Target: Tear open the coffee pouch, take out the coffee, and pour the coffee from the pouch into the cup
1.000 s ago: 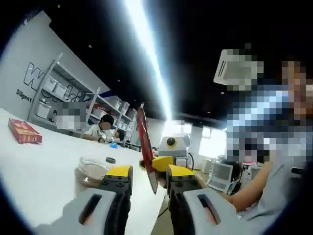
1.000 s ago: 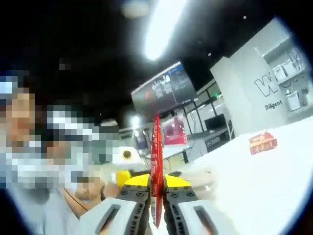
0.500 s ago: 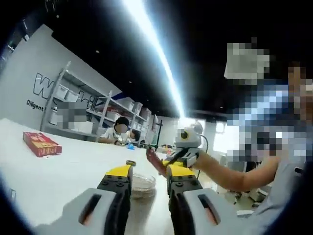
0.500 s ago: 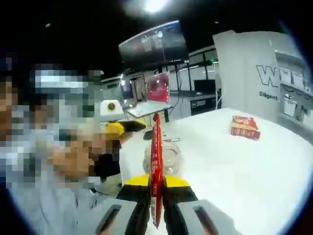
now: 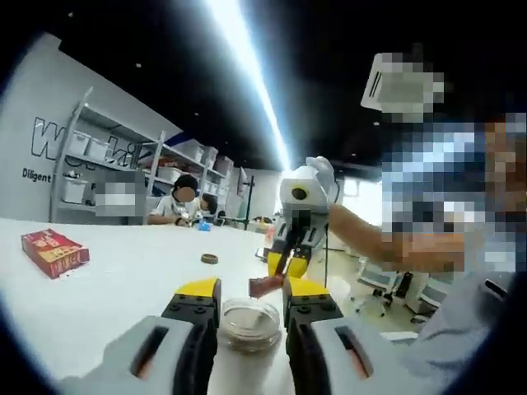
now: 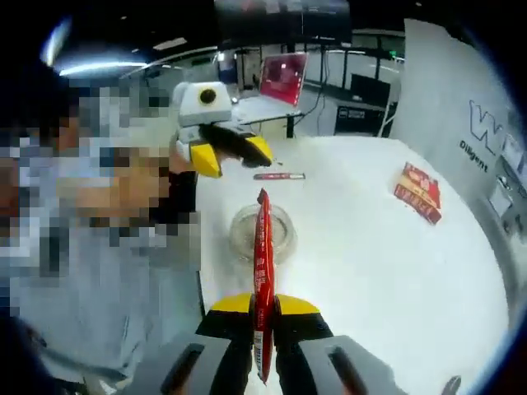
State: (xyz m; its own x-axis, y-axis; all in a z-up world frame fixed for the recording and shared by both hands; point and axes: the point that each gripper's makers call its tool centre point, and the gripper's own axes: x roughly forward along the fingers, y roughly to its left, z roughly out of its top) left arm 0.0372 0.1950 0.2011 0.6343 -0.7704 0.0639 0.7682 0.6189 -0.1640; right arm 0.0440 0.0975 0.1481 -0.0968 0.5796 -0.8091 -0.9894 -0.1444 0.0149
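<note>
The right gripper (image 6: 262, 317) has swung over from a second ago, clamped on the red pouch (image 6: 262, 271), its tip now tipped over the glass cup (image 6: 262, 233) near the table (image 6: 370, 271) edge; left gripper (image 5: 249, 303) open, empty; pouring looks imminent.

The cup (image 6: 262, 233) stands near the table (image 6: 370, 271) edge with bare white top all round it, so its mouth is open from above. The pouch (image 6: 262, 271) hangs over it, pinched in the right gripper (image 6: 262, 317). The left gripper (image 6: 226, 148) hovers beyond the cup, above a torn strip (image 6: 278, 175). A red box (image 6: 418, 192) lies well off (no hindrance).
</note>
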